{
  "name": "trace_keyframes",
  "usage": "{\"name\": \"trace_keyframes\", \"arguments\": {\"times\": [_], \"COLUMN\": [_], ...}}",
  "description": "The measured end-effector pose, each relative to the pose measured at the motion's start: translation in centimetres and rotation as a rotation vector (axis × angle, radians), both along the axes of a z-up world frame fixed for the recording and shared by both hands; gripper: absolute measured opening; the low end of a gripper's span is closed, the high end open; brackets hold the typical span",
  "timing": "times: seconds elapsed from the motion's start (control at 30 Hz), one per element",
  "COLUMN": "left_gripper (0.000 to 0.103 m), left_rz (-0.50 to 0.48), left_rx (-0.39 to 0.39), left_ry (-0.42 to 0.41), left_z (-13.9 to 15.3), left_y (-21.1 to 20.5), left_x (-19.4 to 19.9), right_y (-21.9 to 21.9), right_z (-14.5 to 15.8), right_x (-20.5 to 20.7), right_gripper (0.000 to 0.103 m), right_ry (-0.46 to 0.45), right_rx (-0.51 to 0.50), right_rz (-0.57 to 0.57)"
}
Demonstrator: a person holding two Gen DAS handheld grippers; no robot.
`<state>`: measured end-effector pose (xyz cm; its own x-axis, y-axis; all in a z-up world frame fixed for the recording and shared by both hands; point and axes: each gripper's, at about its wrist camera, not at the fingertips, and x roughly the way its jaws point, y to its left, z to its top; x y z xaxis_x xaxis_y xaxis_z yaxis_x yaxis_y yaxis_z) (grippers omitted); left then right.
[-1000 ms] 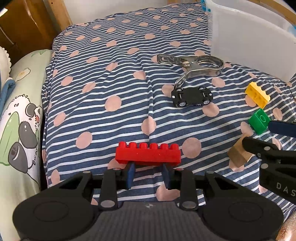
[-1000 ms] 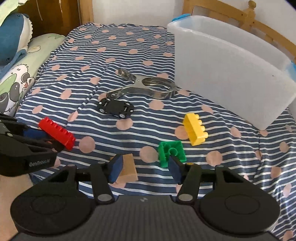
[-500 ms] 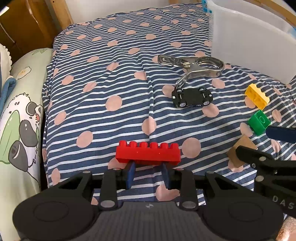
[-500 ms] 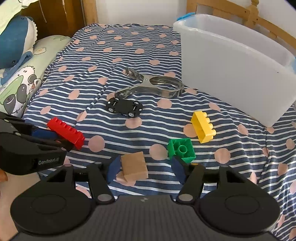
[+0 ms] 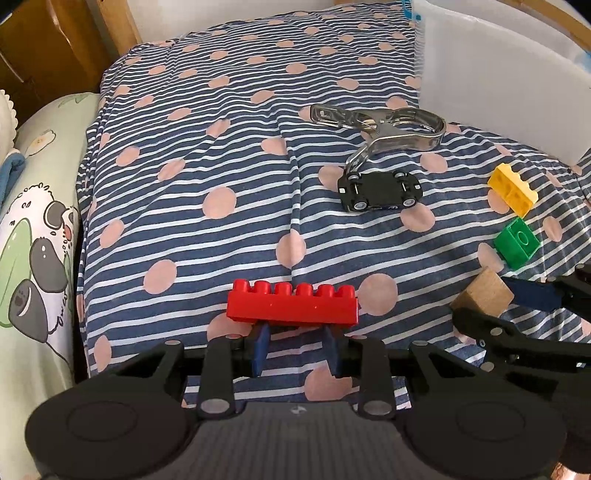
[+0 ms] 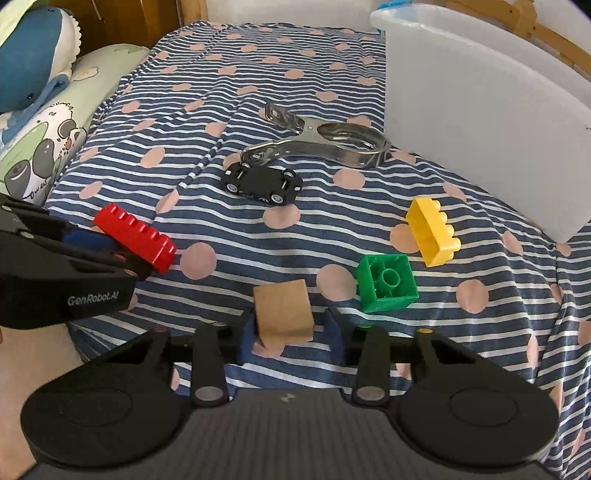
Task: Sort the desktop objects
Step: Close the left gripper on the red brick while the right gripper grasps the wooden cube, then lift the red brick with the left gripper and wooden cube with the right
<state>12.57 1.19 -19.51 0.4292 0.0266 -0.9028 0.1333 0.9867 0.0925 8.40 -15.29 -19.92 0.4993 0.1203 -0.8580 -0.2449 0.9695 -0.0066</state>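
Observation:
My left gripper (image 5: 295, 345) is shut on a long red brick (image 5: 292, 305), held crosswise above the bedspread; the brick also shows in the right wrist view (image 6: 136, 238). My right gripper (image 6: 290, 334) has its jaws on either side of a wooden block (image 6: 284, 312), with a small gap at the right pad. The block also shows in the left wrist view (image 5: 484, 292). A green brick (image 6: 387, 282) lies on its side just right of the block. A yellow brick (image 6: 432, 230), an upturned black toy car (image 6: 261, 182) and a metal clamp (image 6: 321, 144) lie further away.
A translucent plastic bin (image 6: 480, 122) stands at the back right on the striped, dotted bedspread (image 5: 192, 155). Cartoon-print bedding (image 5: 33, 236) and a blue plush toy (image 6: 33, 55) lie along the left. A wooden bed frame (image 5: 118, 26) runs behind.
My right gripper has moved forward and left so the wooden block now sits between its jaws, which have narrowed. My left gripper still holds the red brick, almost unmoved.

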Motion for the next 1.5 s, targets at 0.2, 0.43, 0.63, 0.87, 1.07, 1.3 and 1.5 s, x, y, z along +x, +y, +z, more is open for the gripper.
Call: {"name": "trace_keyframes", "arguments": {"times": [0.2,0.43,0.63,0.87,1.07,1.3,1.5], "left_gripper": [0.029,0.031,0.054,0.054,0.055,0.055,0.056], "left_rz": [-0.006,-0.017,-0.016,-0.005,-0.022,-0.027,-0.099], "left_rx": [0.001,0.021,0.096,0.097,0.108,0.102,0.137], "left_ry": [-0.001,-0.008,-0.055,-0.076,-0.087,-0.105,-0.133], "left_z": [-0.1,0.1,0.9,1.8,2.2,3.2,3.8], "left_y": [-0.2,-0.4,-0.7,-0.1,-0.4,-0.5,-1.0], "left_x": [0.0,-0.3,-0.8,-0.8,-0.7,-1.0,-0.7], "right_y": [0.0,-0.1,-0.2,-0.2,-0.2,-0.2,-0.3], "right_z": [-0.1,-0.1,-0.1,-0.1,-0.1,-0.1,-0.1], "right_x": [-0.1,0.0,0.0,0.0,-0.1,-0.1,-0.1], "right_gripper": [0.035,0.035,0.035,0.035,0.035,0.035,0.035], "right_ry": [0.002,0.003,0.004,0.008,0.01,0.011,0.013], "right_rx": [0.01,0.014,0.017,0.021,0.024,0.027,0.032], "right_rz": [0.0,-0.005,-0.006,-0.008,-0.01,-0.011,-0.016]}}
